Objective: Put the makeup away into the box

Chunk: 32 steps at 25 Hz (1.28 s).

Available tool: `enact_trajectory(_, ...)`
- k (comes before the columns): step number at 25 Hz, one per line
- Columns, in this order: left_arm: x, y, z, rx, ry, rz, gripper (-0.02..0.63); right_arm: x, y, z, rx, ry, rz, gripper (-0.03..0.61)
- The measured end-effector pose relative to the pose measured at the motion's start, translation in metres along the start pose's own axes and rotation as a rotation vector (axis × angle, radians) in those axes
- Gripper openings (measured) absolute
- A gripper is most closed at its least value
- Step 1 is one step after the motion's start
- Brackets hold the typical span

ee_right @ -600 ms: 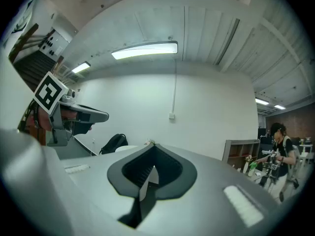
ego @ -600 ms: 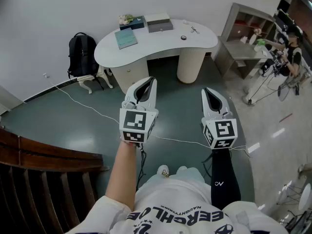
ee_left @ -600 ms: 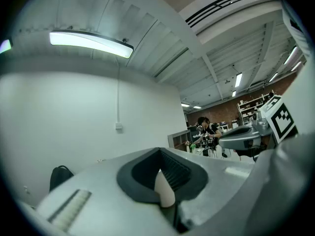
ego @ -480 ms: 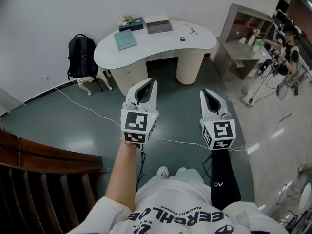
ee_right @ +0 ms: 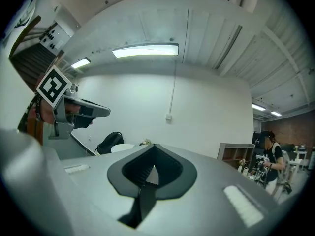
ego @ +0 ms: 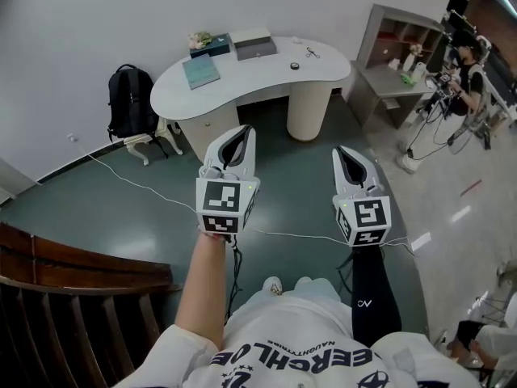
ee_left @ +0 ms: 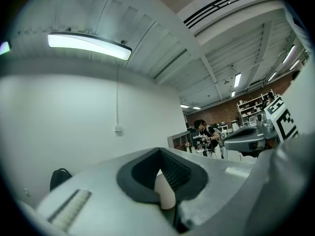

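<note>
Left gripper (ego: 242, 136) and right gripper (ego: 342, 153), jaws together and empty, face the desk (ego: 258, 78), whose small makeup pieces (ego: 295, 65) look light and slippery, best pinched mid-body.

black backpack (ego: 129, 99) is stood on the floor (ego: 89, 208) against the wall (ego: 81, 31); wooden shelf unit (ego: 396, 51) is set further right.

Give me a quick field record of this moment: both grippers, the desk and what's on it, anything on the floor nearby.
left gripper: jaws together, nothing held, level
right gripper: jaws together, nothing held, level
white desk: ahead, well beyond both grippers
on desk: grey box, teal box, flat teal item, small dark items too small to identify
floor: black backpack by the wall, left of the desk
task: no makeup picked up yet
</note>
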State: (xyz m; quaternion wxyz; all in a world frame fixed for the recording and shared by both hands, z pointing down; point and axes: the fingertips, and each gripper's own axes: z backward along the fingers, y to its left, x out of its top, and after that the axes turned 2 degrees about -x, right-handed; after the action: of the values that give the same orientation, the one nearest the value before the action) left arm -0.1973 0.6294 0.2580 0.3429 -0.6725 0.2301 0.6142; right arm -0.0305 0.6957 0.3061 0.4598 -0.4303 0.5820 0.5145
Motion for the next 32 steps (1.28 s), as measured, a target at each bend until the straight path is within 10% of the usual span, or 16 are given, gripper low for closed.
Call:
enact_trajectory(8,0.002,0.001,0.004,0.003,-0.018,-0.002,0.000,0.002,0.002,0.000,-0.008,-0.018,-0.023,0.032)
enact_trajectory(15,0.002,0.007,0.007,-0.008,-0.041,0.033,0.000,0.013,0.013,-0.002,-0.021,-0.087,-0.003,0.237)
enact_trajectory(32,-0.012,0.026,-0.048,0.022,-0.038,0.026,0.000,-0.016,-0.014,-0.055,-0.011,-0.053,-0.026,0.236)
